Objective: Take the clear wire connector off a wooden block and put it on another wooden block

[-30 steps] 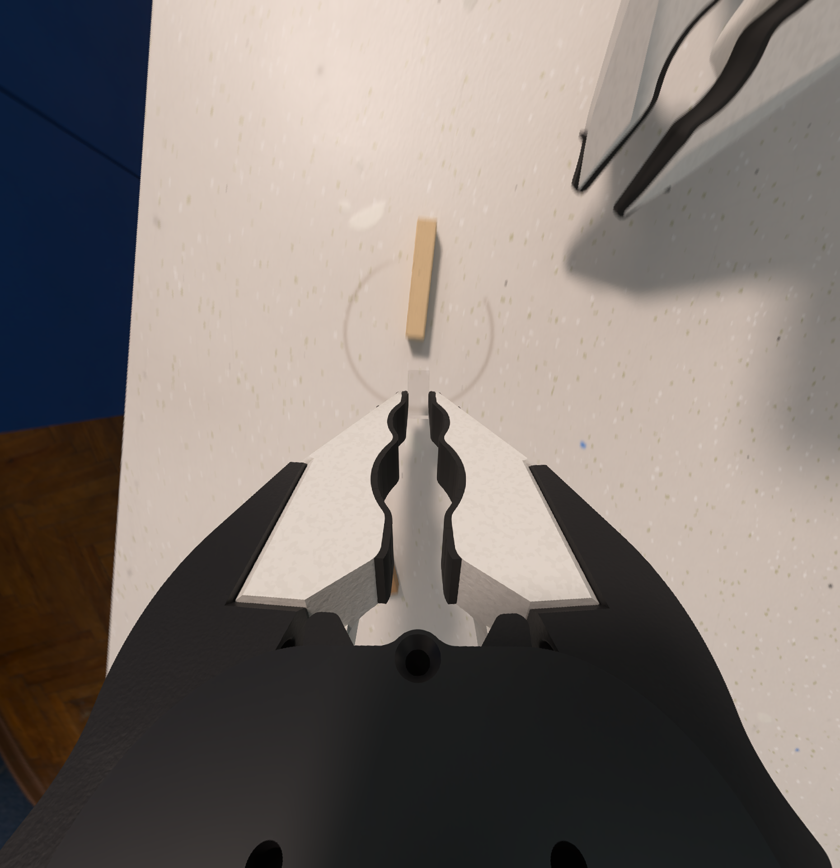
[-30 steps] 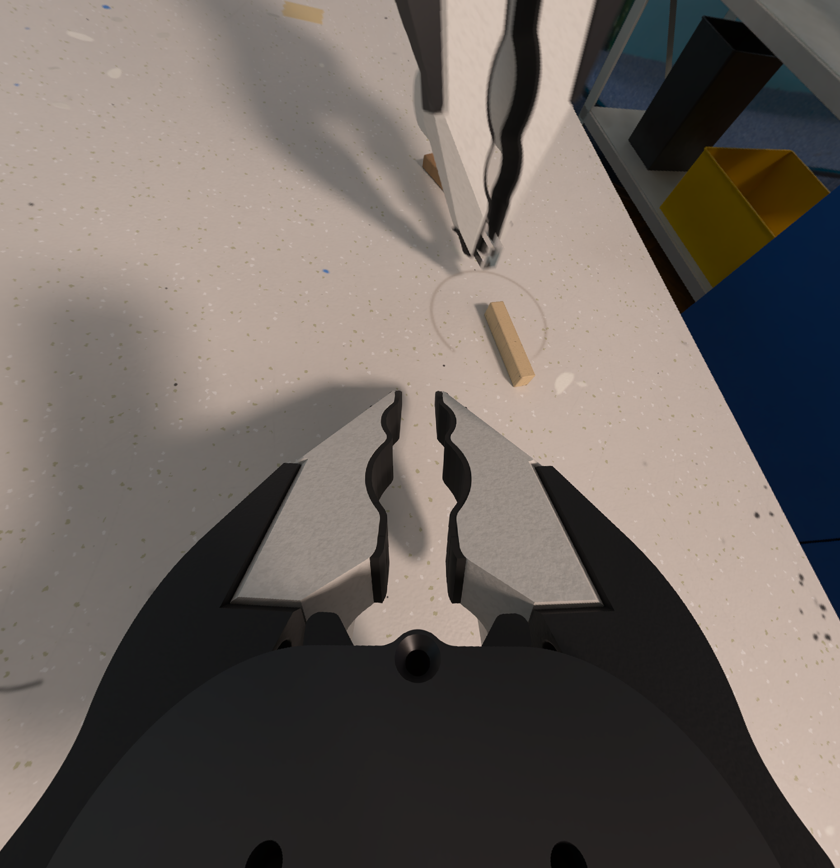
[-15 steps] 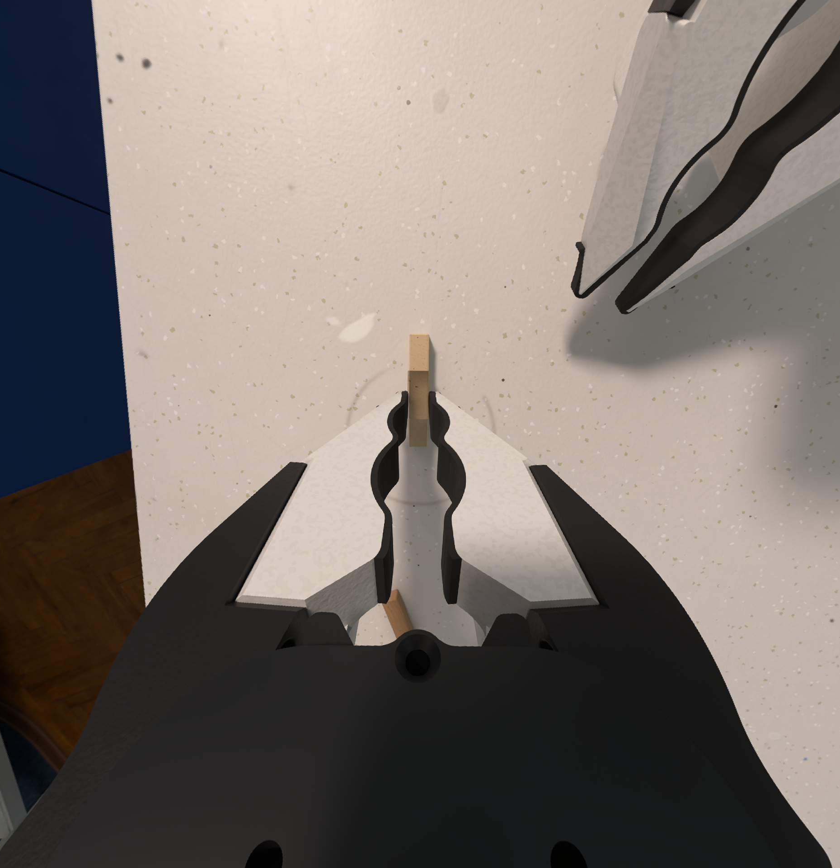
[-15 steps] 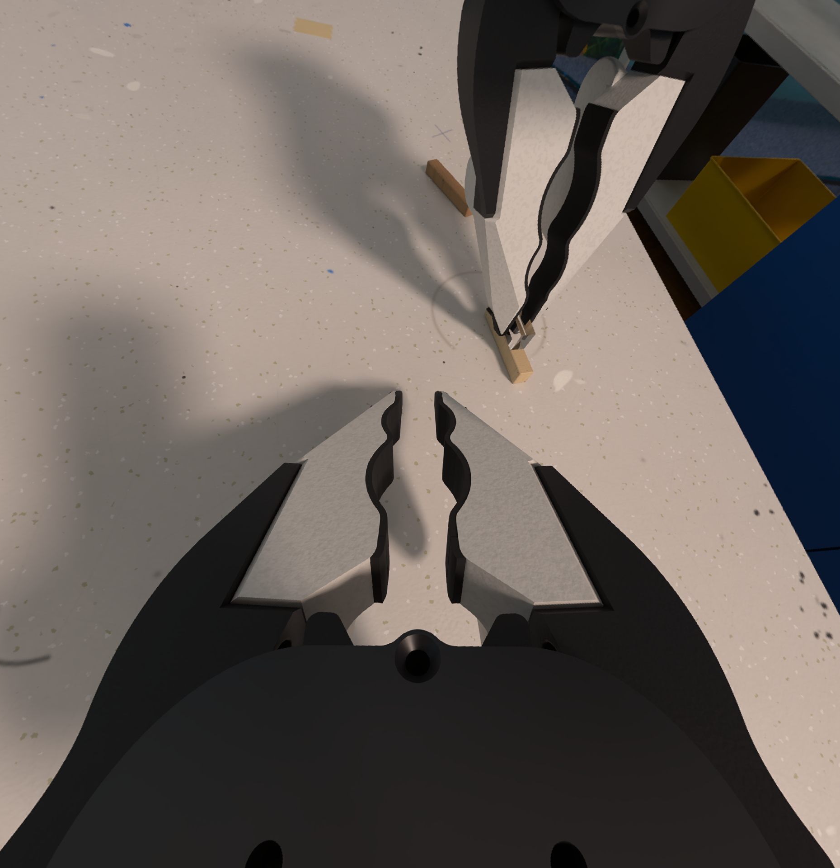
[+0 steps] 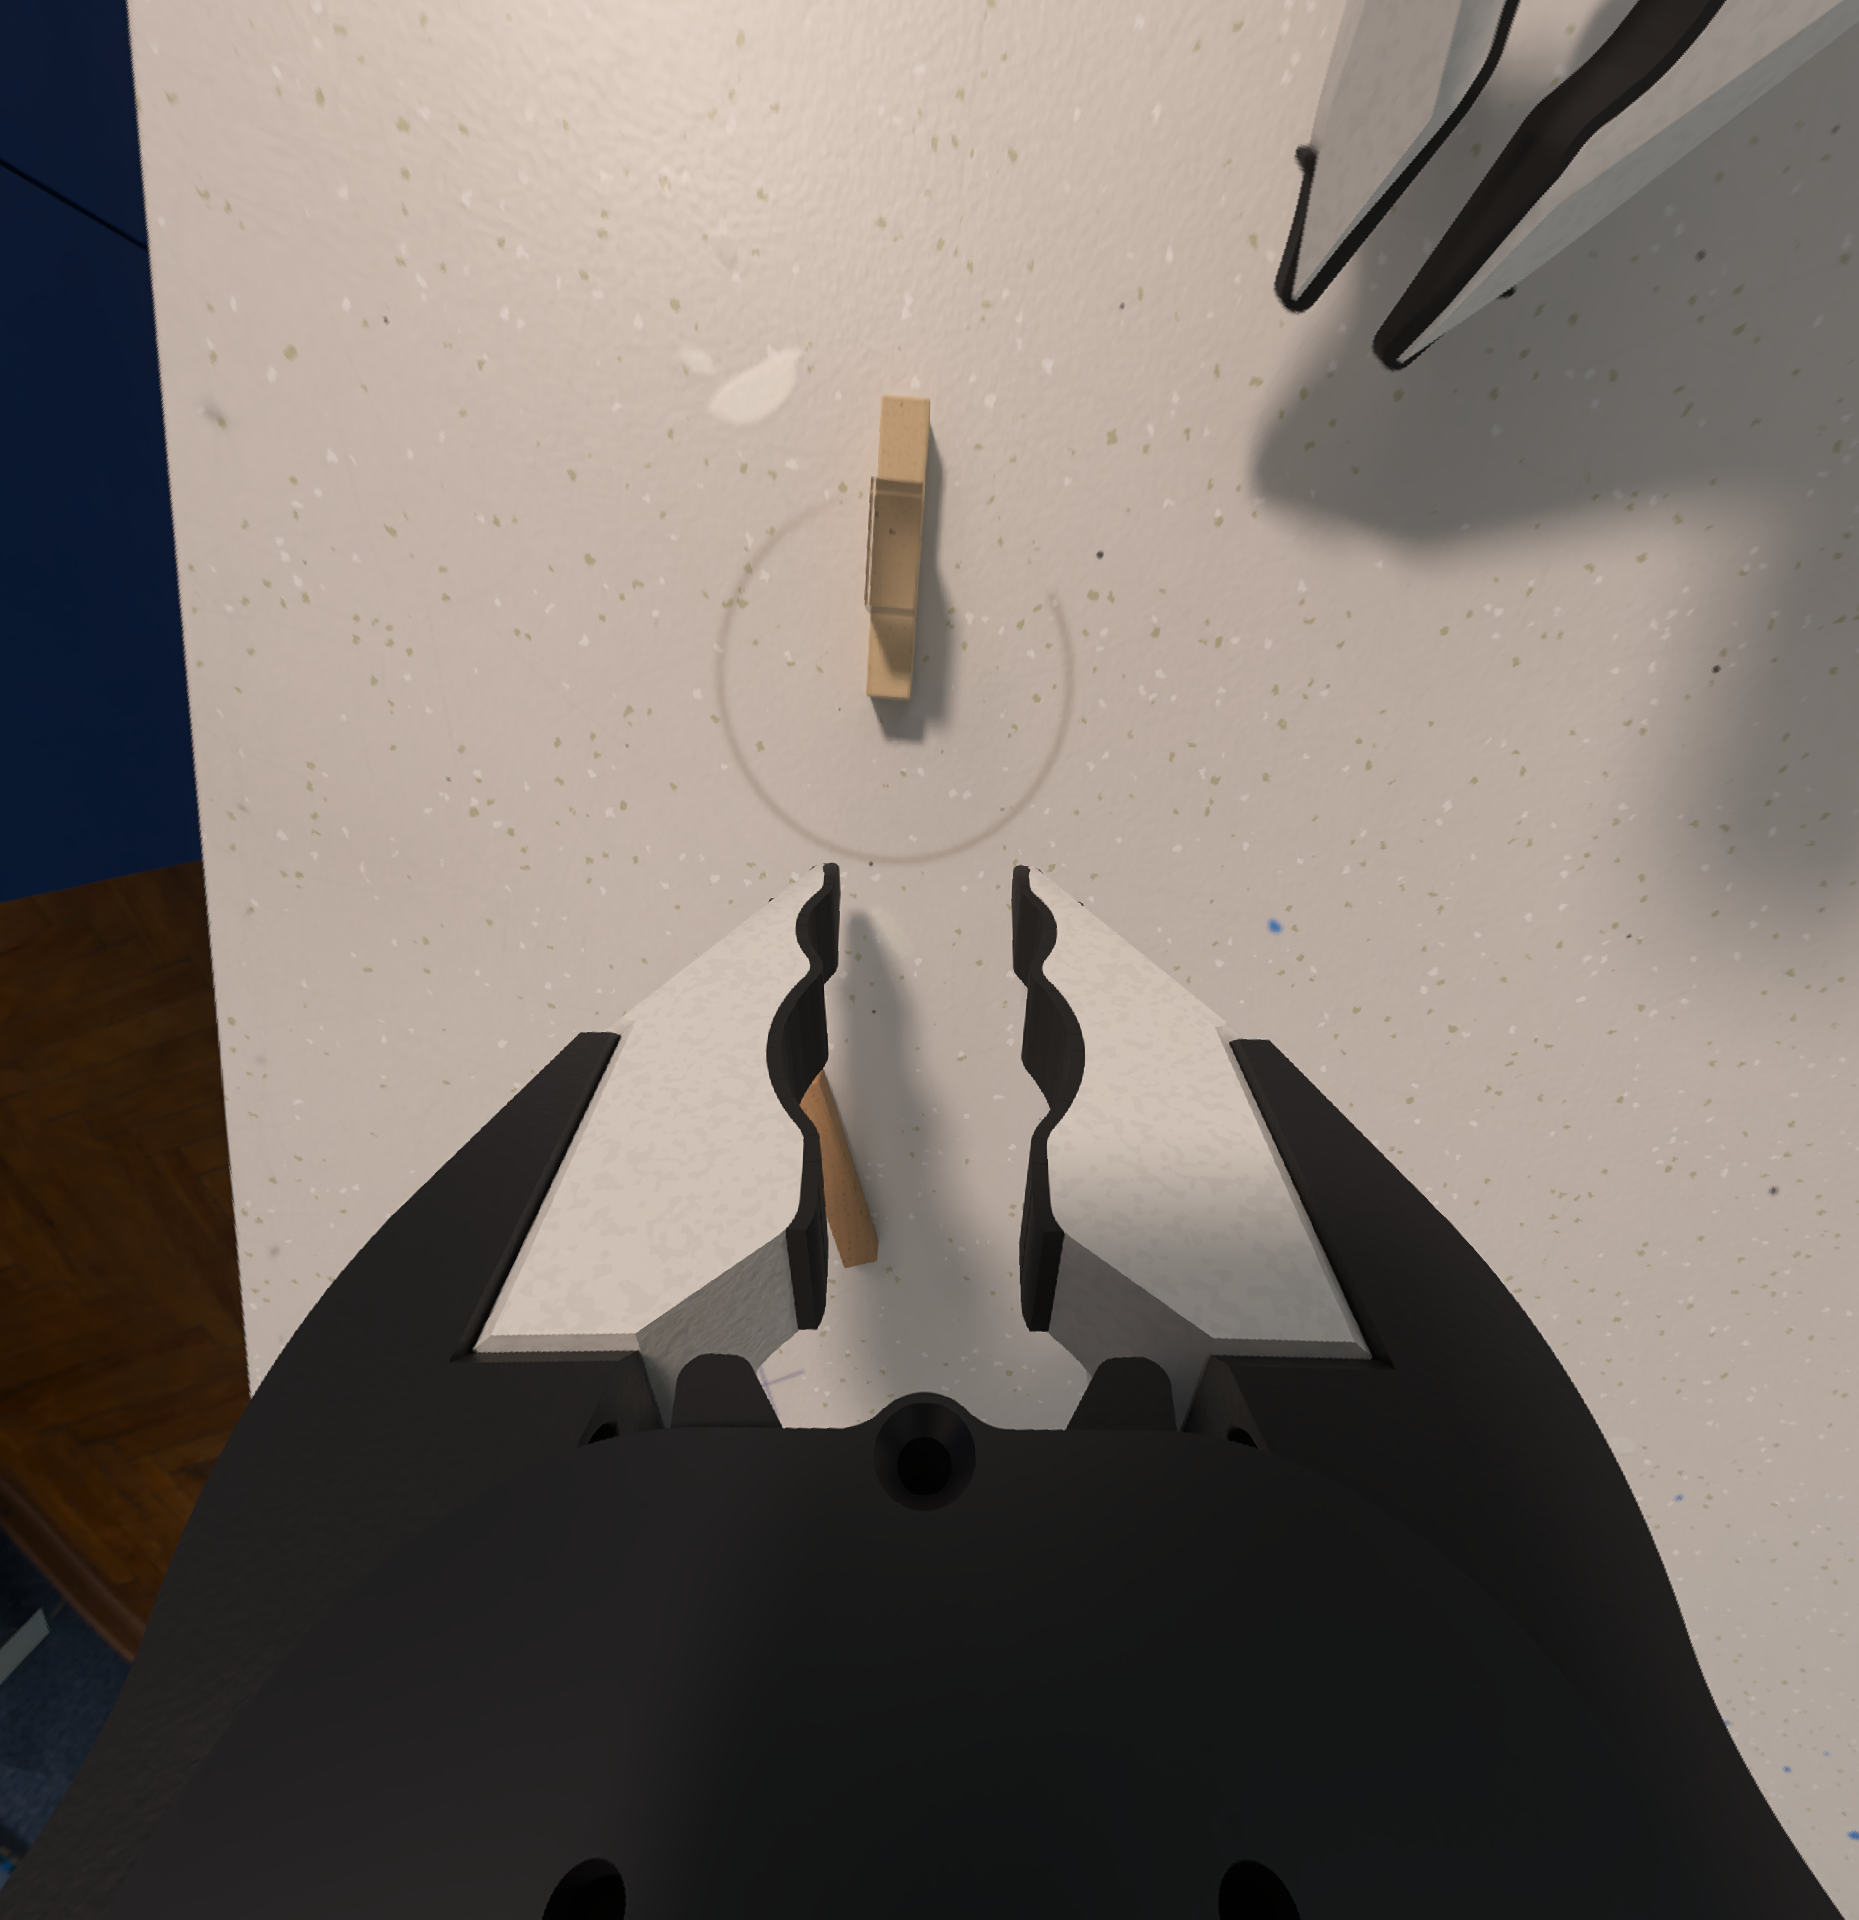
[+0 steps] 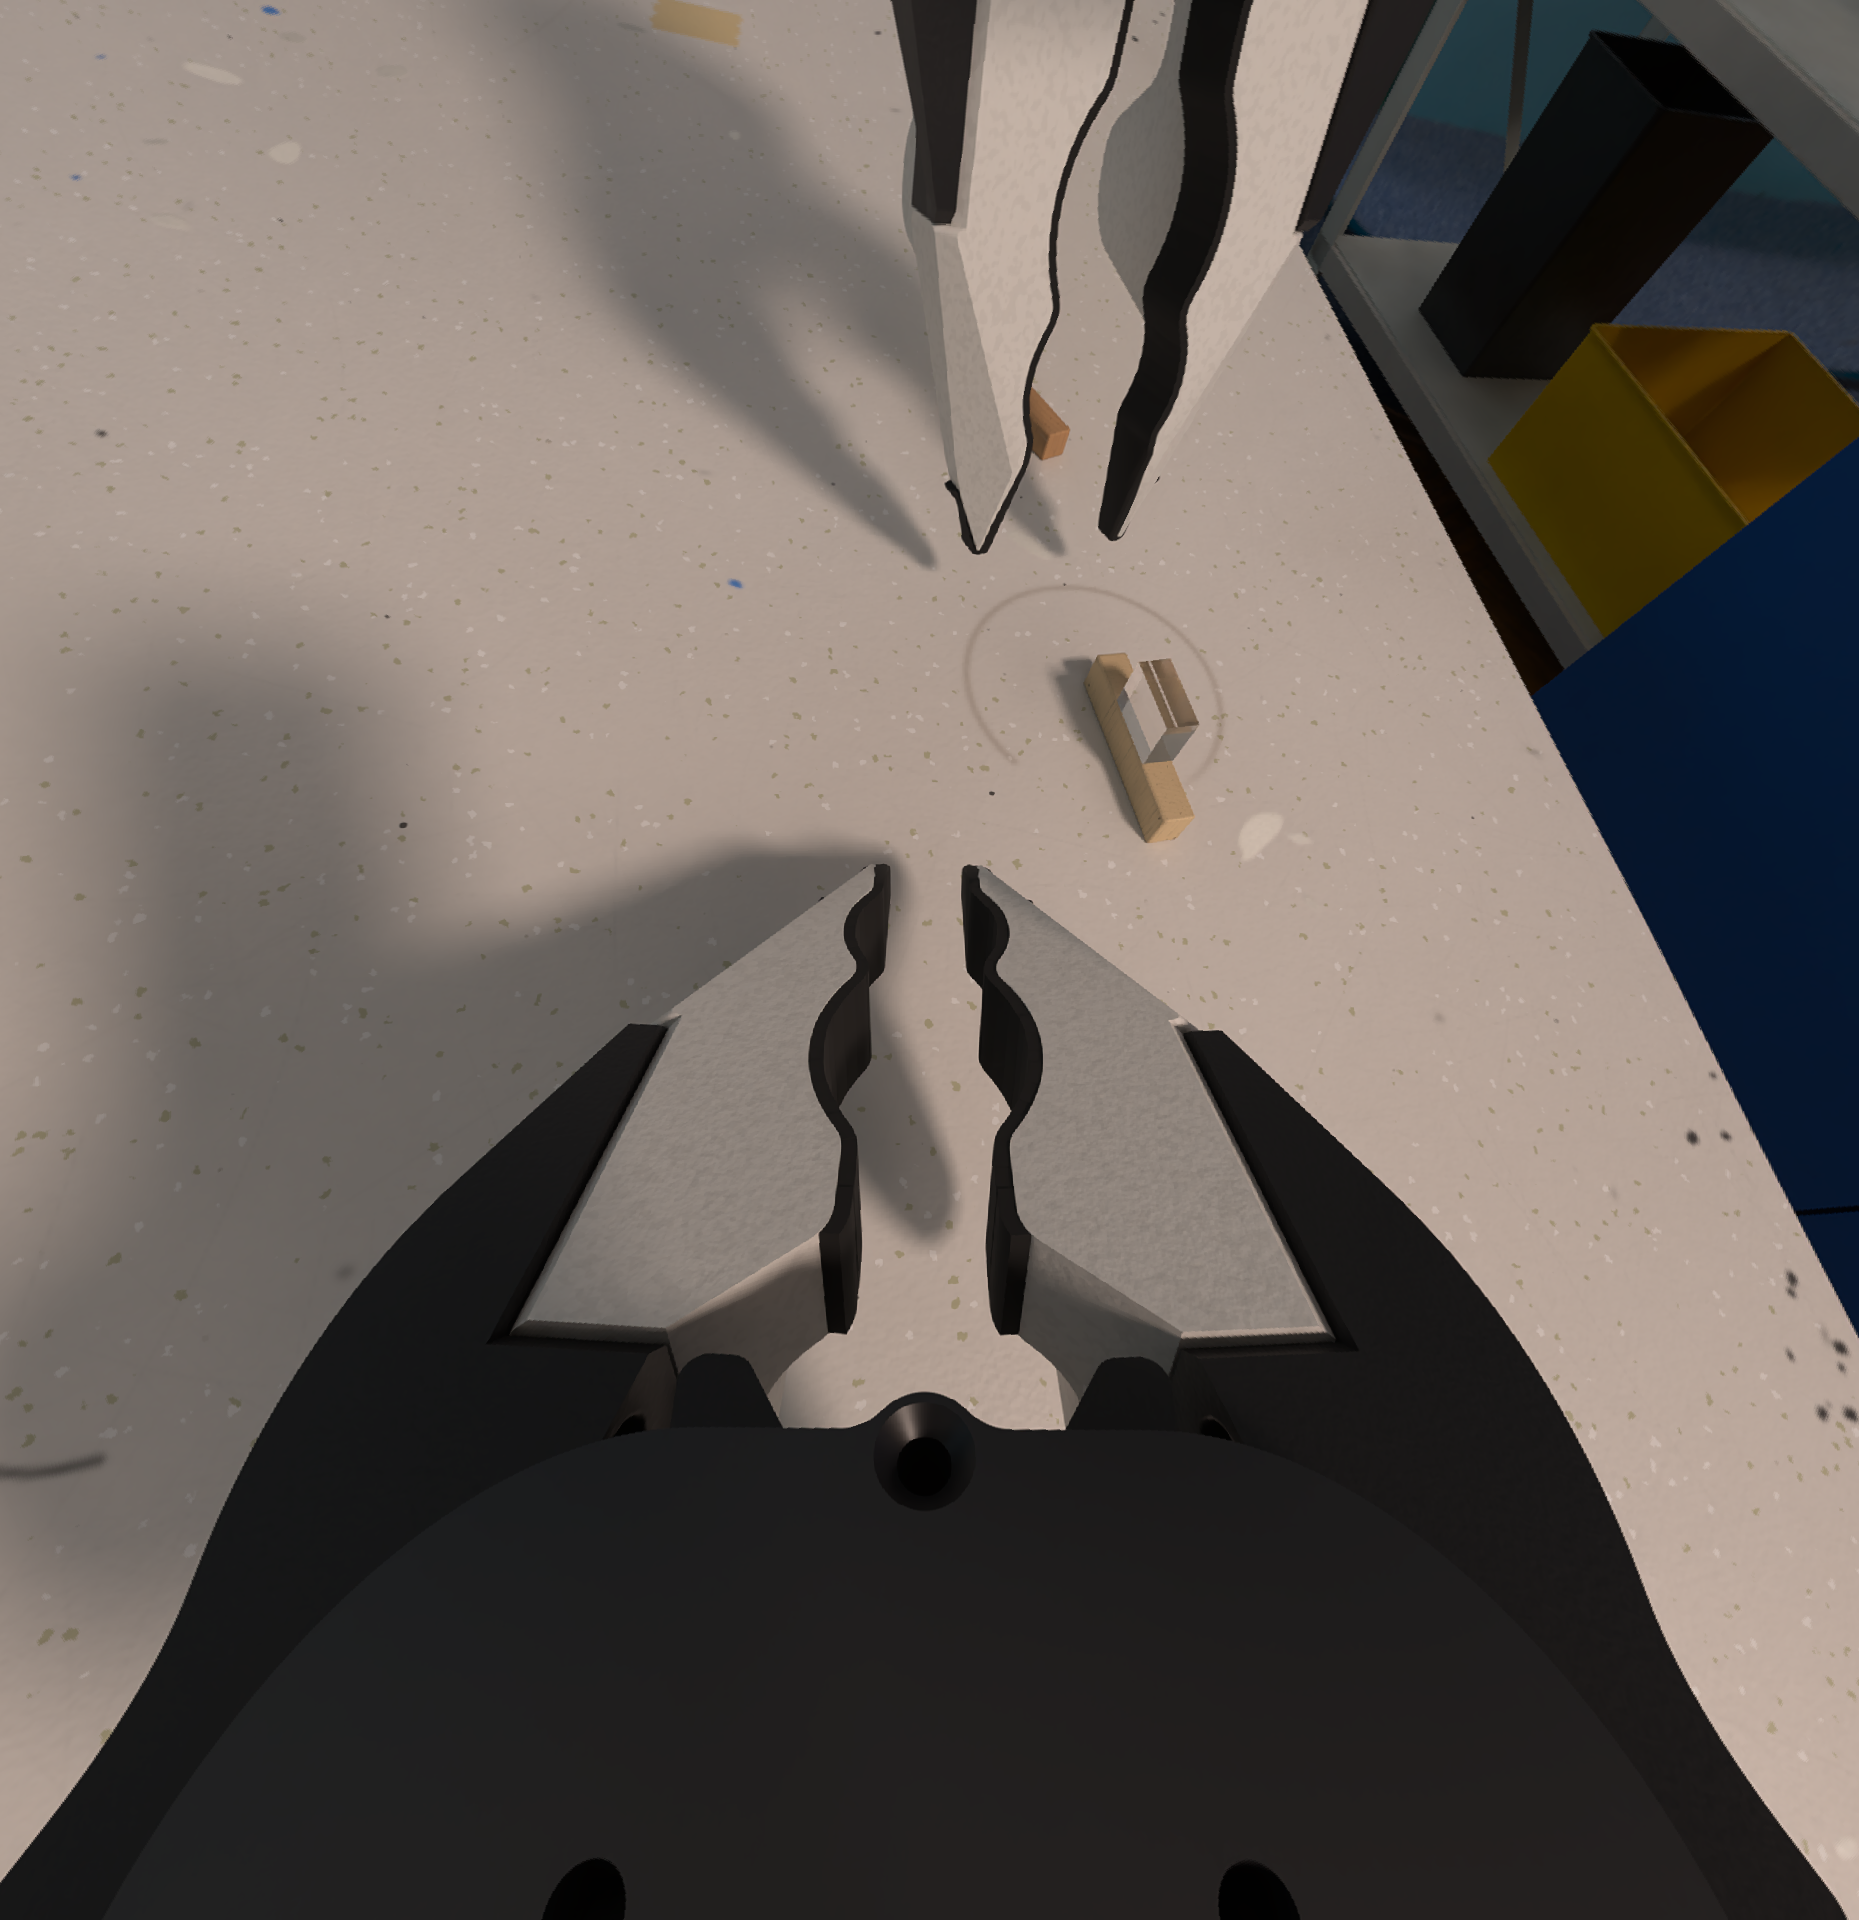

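A light wooden block (image 5: 897, 665) lies on the white table inside a faint drawn circle. The clear wire connector (image 5: 890, 540) rests on its middle. In the right wrist view the connector (image 6: 1164, 707) sits on that block (image 6: 1162, 805) and overhangs its right side. My left gripper (image 5: 923, 883) is open and empty, pulled back short of the block; it also shows in the right wrist view (image 6: 1039, 535). A darker wooden block (image 5: 840, 1184) lies on the table under its fingers. My right gripper (image 6: 923, 873) is empty, its fingers a narrow gap apart, and stands to the left of the block.
A third wooden block (image 6: 696, 21) lies at the far edge of the right wrist view. The table edge (image 6: 1507, 665) runs close to the block's right. Beyond it stand a yellow bin (image 6: 1673, 457) and a black box (image 6: 1590, 208) on a shelf.
My left gripper carried the connector over the light block, opened, left it on the block and drew back. The right gripper has stayed where it was.
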